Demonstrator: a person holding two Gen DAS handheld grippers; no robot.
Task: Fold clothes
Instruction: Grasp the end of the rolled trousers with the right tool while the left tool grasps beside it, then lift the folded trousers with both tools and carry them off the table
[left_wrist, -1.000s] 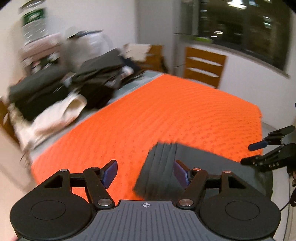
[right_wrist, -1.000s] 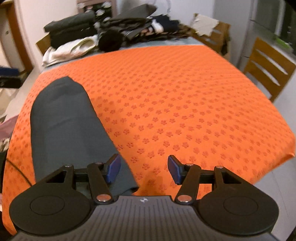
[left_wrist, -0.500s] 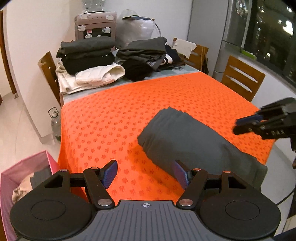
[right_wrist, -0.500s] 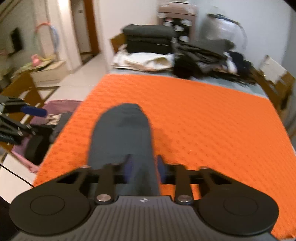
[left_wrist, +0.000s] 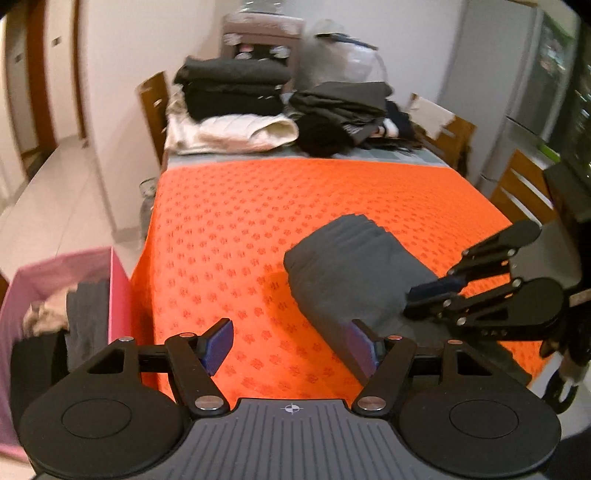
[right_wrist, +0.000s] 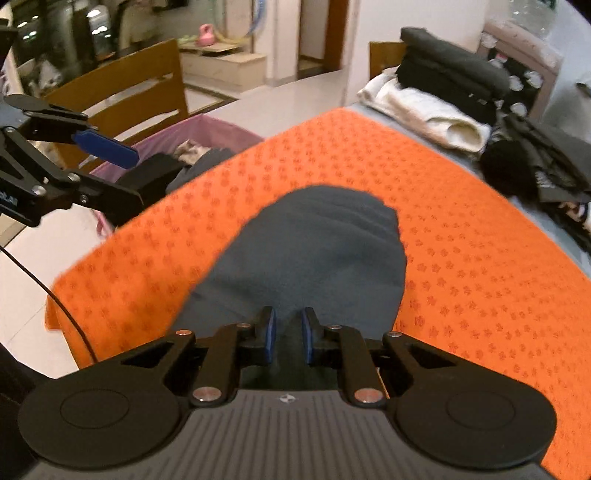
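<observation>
A dark grey garment (right_wrist: 314, 258) lies on the orange patterned cloth (left_wrist: 240, 229) that covers the table, near the cloth's lower right in the left wrist view and at frame centre in the right wrist view. The right gripper (right_wrist: 287, 336) has its blue pads drawn close together, with a fold of the grey fabric pinched between them at the garment's near edge — its jaws have just been closing, and they sit clamped on the cloth. In the left wrist view this same gripper (left_wrist: 424, 295) reaches in from the right edge, its tips on the garment.

The left gripper (left_wrist: 291, 349) stands with its jaws well apart; the right pad overlaps the garment's near corner in the picture, the left pad sits over bare orange cloth, and nothing is pressed between them.

At the top of both frames, folded dark and cream clothes (left_wrist: 229, 110) are stacked at the table's far end. A pink basket (left_wrist: 55, 273) with clothes inside stands on the floor at the lower left of the left wrist view — beside the table.
</observation>
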